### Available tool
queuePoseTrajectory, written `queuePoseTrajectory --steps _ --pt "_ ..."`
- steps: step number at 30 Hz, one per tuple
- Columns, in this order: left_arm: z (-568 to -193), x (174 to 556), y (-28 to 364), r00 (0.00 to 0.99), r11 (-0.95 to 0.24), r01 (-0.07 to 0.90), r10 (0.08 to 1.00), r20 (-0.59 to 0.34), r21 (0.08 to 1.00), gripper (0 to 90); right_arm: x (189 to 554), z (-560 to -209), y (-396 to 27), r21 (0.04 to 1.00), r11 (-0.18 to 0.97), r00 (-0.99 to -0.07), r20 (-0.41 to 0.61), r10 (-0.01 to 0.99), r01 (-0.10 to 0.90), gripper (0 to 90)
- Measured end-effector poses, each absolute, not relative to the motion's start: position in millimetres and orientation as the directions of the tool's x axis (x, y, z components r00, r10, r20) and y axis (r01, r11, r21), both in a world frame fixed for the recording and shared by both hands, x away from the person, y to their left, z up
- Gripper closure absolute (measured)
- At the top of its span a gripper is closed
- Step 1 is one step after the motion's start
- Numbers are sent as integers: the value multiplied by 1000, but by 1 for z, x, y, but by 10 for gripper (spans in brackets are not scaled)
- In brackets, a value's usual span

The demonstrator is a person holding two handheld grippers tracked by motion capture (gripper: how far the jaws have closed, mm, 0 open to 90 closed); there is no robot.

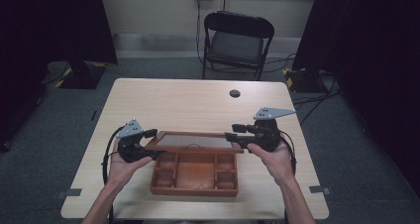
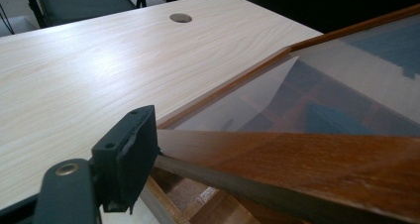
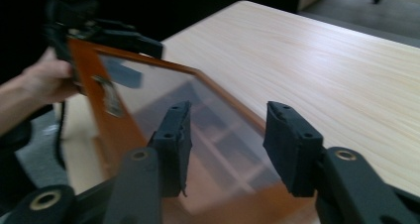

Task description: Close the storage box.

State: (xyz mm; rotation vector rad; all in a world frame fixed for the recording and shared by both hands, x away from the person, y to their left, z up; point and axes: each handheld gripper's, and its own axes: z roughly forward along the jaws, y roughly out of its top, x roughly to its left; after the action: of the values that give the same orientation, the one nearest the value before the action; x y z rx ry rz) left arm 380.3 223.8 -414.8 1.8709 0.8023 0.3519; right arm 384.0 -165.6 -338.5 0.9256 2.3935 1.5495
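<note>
A wooden box (image 1: 194,177) with several compartments sits at the table's near edge. Its glass lid in a wooden frame (image 1: 195,140) is raised at an angle over the box's back. My left gripper (image 1: 151,143) grips the lid's left corner. In the left gripper view one pad (image 2: 128,152) presses on the frame (image 2: 297,159), and the other jaw is hidden under the wood. My right gripper (image 3: 230,144) is at the lid's right end (image 1: 233,134), with its jaws apart and touching nothing; the glass (image 3: 163,95) shows beyond them.
The pale wooden table (image 1: 173,100) stretches bare behind the box, with a round cable hole (image 1: 235,93) near its far edge. A black folding chair (image 1: 236,40) stands beyond the table. Dark curtains hang at both sides.
</note>
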Motion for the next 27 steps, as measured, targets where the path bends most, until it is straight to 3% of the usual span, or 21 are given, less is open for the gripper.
queuePoseTrajectory --steps 6,20,27 --pt "-417 374 226 727 -225 379 672 -139 898 187 379 -335 -136 841 339 -847 231 479 422 606" --pt "-420 363 231 732 -226 370 668 -133 901 184 371 -335 -93 811 437 -900 233 369 389 655" --pt "-423 362 233 732 -215 382 664 -152 899 182 373 -340 -78 793 469 -910 250 331 388 740"
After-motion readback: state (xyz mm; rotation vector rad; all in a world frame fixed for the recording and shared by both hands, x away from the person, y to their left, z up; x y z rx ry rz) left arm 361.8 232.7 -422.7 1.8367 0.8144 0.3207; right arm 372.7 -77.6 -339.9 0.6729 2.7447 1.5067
